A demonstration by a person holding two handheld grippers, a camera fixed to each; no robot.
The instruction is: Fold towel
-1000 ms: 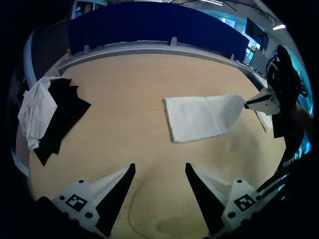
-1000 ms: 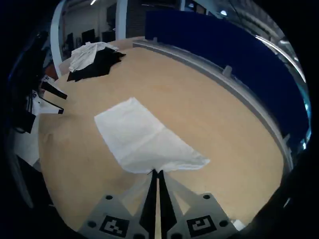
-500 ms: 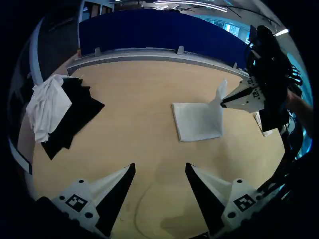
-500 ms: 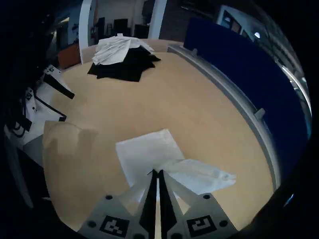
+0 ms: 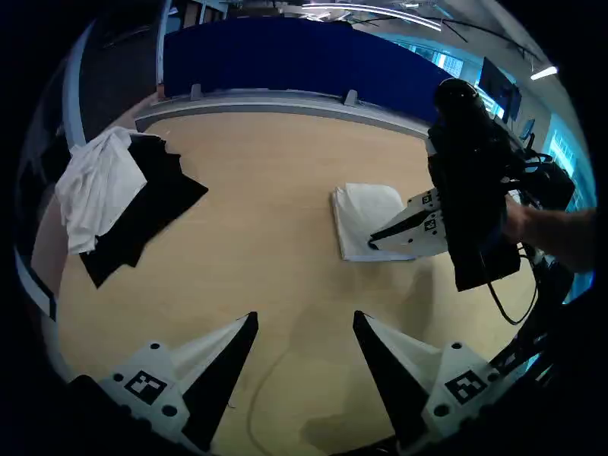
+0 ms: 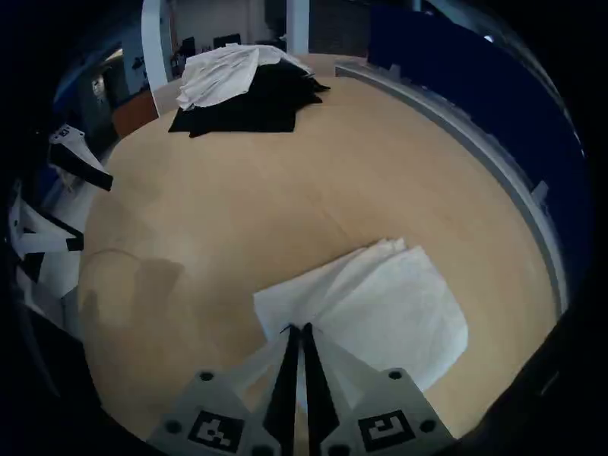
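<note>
Low over the counter (image 5: 258,197), right tongs (image 6: 296,328) slant down, clenched on an edge of the folded towel (image 6: 380,304); left tongs (image 5: 304,315) hover released, well apart.

No word, number or brand name is legible anywhere. The only printed marks are black-and-white square coded tags (image 5: 145,386) on the fingers of the left gripper (image 5: 304,313) and the right gripper (image 6: 299,327), showing patterns rather than letters.
</note>
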